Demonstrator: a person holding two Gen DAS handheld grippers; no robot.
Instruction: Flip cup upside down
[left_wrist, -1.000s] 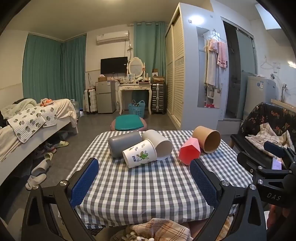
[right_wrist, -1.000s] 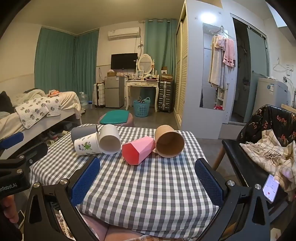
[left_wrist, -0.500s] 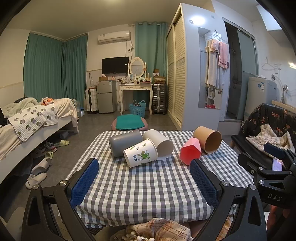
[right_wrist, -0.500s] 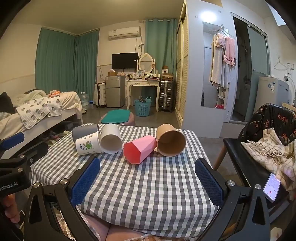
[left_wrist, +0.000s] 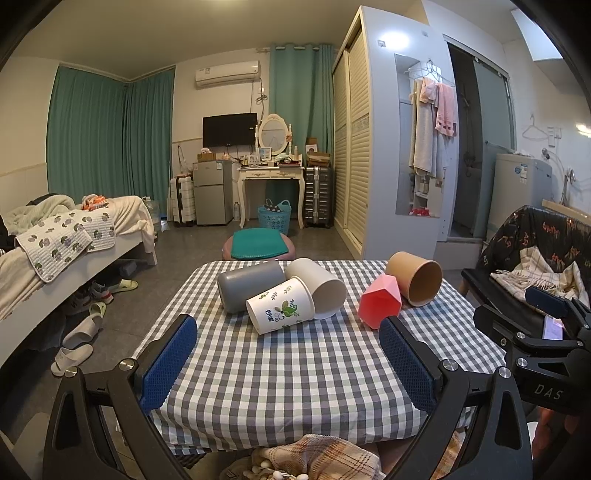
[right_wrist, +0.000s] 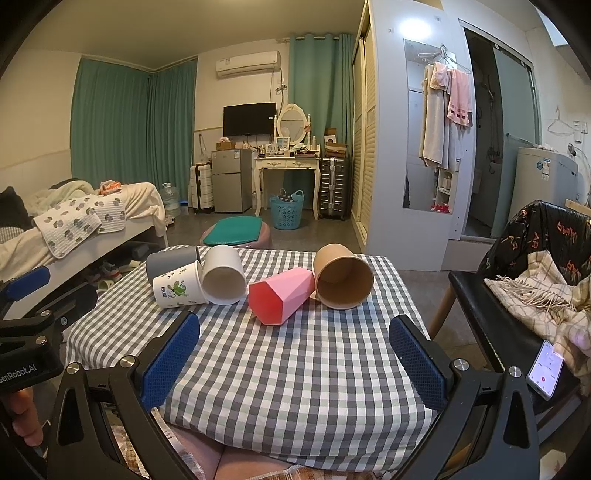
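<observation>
— Five cups lie on their sides at the far end of the checked table (left_wrist: 295, 369): grey cup (left_wrist: 247, 286), printed cup (left_wrist: 280, 311), white cup (left_wrist: 319, 288), pink cup (right_wrist: 281, 295), brown cup (right_wrist: 342, 276). None is flipped yet.

— And the tools?

— Both spread wide, holding nothing. Left gripper (left_wrist: 288, 354) hangs over the near part of the table facing the printed cup; right gripper (right_wrist: 293, 349) faces the pink one. Neither touches a cup.

— What might go wrong?

— My guess: the grey, printed and white cups sit pressed together, so closing on one could nudge its neighbours and send them rolling. Round cups on cloth roll easily, and the far edge is near. The pink cup leans against the brown, so lifting either may shift the other. Paper walls could also crush under a hard squeeze.

— Any writing?

— "DAS" on the right tool's body in the left view; "…enRobot.AI" on the left tool's in the right view. Blue characters on the printed cup are too small to read.
</observation>
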